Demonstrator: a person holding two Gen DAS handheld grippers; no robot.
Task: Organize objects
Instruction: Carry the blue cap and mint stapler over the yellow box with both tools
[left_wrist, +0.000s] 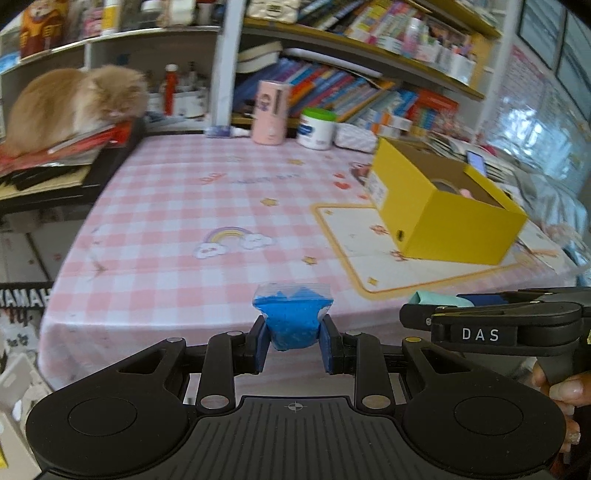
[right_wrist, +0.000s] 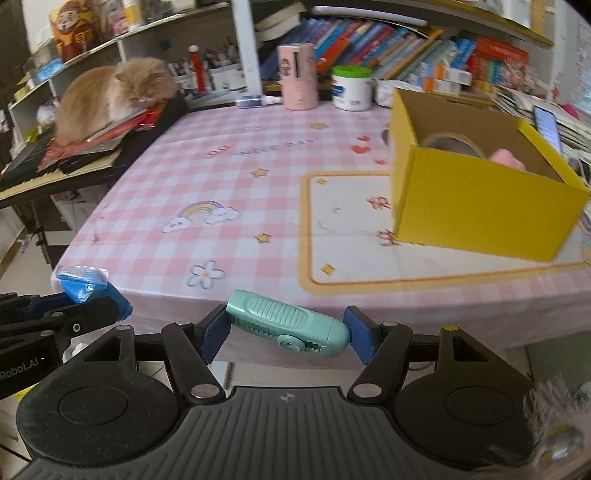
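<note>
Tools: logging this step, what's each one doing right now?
Left tool: closed on a small bag of blue powder.
Right tool: closed on a mint-green correction tape.

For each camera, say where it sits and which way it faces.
Left wrist: sits on the left gripper, looking along its fingers over the pink checked table; the gripper is shut on a blue powder bag, with the right gripper and a hand at right.
Right wrist: sits on the right gripper, facing the same way, shut on a mint correction tape; the left gripper shows at left.
Shared: yellow box, cat, bookshelves.
</note>
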